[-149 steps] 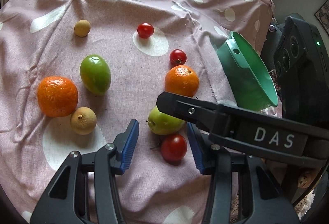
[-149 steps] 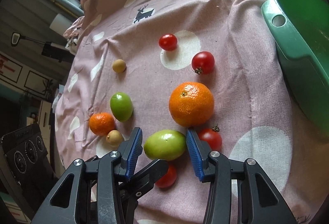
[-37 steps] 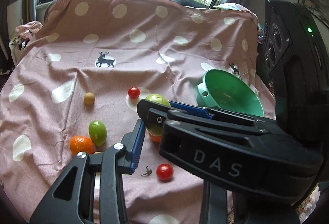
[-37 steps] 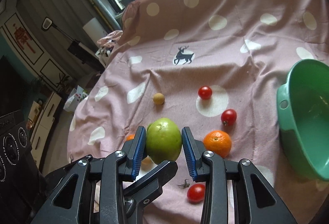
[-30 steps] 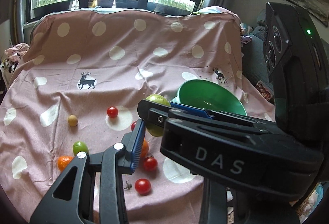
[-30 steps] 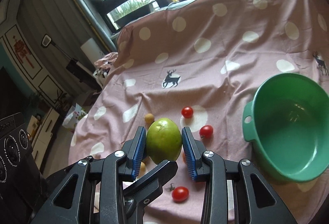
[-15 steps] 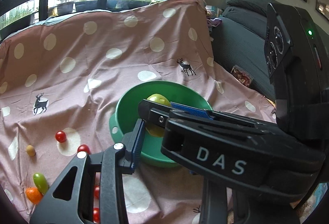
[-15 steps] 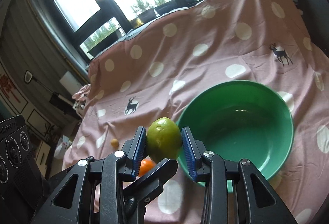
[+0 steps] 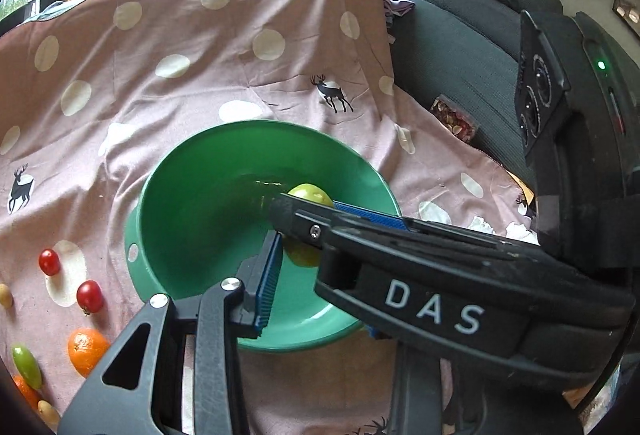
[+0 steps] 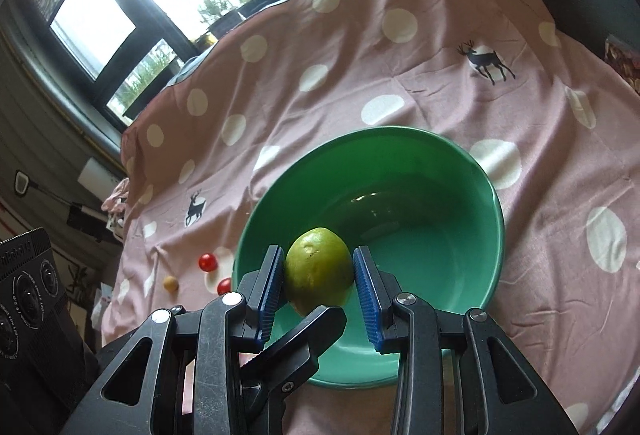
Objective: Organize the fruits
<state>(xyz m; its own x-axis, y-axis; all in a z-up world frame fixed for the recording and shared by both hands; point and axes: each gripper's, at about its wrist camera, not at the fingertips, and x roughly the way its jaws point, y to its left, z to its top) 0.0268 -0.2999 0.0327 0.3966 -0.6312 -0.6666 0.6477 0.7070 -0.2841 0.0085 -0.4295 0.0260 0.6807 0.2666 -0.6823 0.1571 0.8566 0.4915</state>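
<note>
My right gripper (image 10: 319,271) is shut on a green fruit (image 10: 318,269) and holds it over the near left part of the green bowl (image 10: 460,247). In the left wrist view the same fruit (image 9: 308,195) shows above the bowl (image 9: 192,203), behind the right gripper's body. My left gripper (image 9: 320,275) is open and empty; only its left finger (image 9: 268,275) shows, the right one is hidden behind the right gripper. Left of the bowl lie red tomatoes (image 9: 89,296), an orange (image 9: 86,351) and a small green fruit (image 9: 26,365).
A pink polka-dot cloth (image 9: 200,55) covers the surface. A dark sofa (image 9: 460,47) stands at the right. Small yellowish fruits (image 9: 5,295) lie at the far left edge. Windows are behind.
Both grippers have swung right, from the loose fruit to the bowl. The right gripper carried the green fruit along and has now lowered it over the bowl.
</note>
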